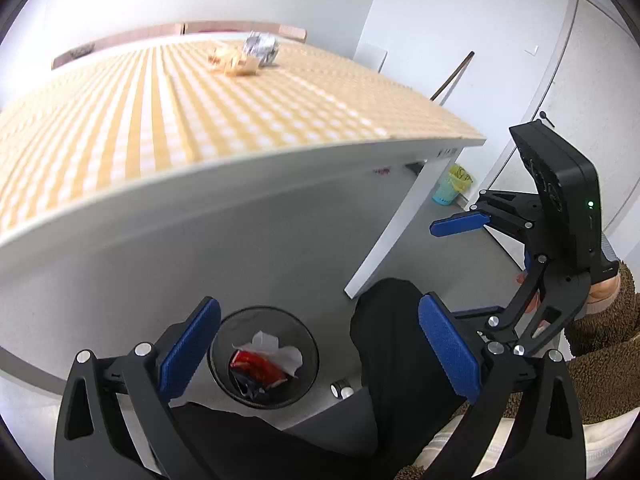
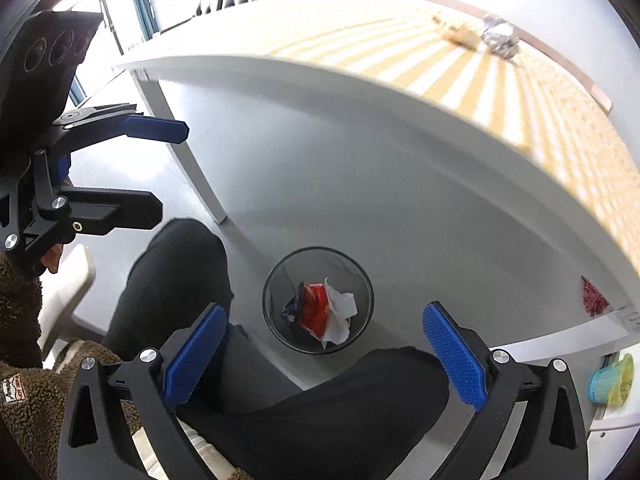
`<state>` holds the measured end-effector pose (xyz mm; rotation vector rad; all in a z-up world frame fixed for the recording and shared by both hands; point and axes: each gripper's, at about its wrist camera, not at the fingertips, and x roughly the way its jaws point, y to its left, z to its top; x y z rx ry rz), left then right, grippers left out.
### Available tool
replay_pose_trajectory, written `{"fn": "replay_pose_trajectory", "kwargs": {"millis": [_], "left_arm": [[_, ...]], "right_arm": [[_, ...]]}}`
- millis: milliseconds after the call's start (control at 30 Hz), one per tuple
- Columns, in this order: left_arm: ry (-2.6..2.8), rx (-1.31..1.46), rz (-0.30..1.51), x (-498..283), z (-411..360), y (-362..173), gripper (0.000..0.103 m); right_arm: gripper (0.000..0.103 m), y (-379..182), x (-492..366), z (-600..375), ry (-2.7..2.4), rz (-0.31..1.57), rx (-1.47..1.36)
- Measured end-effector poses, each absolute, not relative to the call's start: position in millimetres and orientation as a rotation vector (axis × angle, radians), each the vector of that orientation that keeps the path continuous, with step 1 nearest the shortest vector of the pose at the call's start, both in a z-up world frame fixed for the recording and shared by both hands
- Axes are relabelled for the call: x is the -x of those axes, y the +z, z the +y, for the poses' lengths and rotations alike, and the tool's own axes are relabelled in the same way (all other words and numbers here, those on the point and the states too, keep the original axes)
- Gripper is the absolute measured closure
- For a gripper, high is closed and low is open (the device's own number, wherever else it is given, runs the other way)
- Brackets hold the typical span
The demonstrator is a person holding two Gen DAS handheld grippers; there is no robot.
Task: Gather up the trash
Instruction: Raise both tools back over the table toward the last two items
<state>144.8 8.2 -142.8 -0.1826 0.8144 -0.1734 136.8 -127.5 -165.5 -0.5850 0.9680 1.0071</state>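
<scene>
The person is sitting low beside the tabletop (image 1: 168,128), holding both grippers out over the floor, and both are empty: the left gripper (image 1: 316,356) is showing its jaws spread wide with nothing between the blue pads, and the right gripper (image 2: 324,360) is standing just as wide and just as bare. Below them, on the grey floor between the person's knees and the tabletop's edge, the black mesh bin (image 2: 272,280) is already carrying a red wrapper (image 2: 314,312) and some crumpled white paper (image 2: 340,312). What is left to collect is sitting well away, near the far edge of the checked cloth: a crumpled tan piece (image 1: 232,62) and, just beside it, a ball of silvery foil (image 1: 260,46). To my eye the step in hand is reaching back up for those two. Doing it well would mean lifting clear of the tabletop's white edge first, then coming down over one scrap with the jaws kept wide and closing on its bulk, not on a loose flap. Whether the two scraps are touching I cannot tell, so taking the outer one first looks safer.
</scene>
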Motion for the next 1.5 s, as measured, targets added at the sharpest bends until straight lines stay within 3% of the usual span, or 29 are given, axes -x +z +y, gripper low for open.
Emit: {"fn": "replay_pose_trajectory", "kwargs": {"millis": [733,1500], "left_arm": [[-0.191,0.026,0.756,-221.8,23.4,-65.3,0.004],[-0.207,-0.092,0.842,-398.1,72.6,-72.7,0.004]], "right_arm": [[0.003,-62.7,-215.3,-137.2,0.941,0.872,0.467],[0.003,-73.9,-385.1,-69.5,0.905,0.901,0.487]]}}
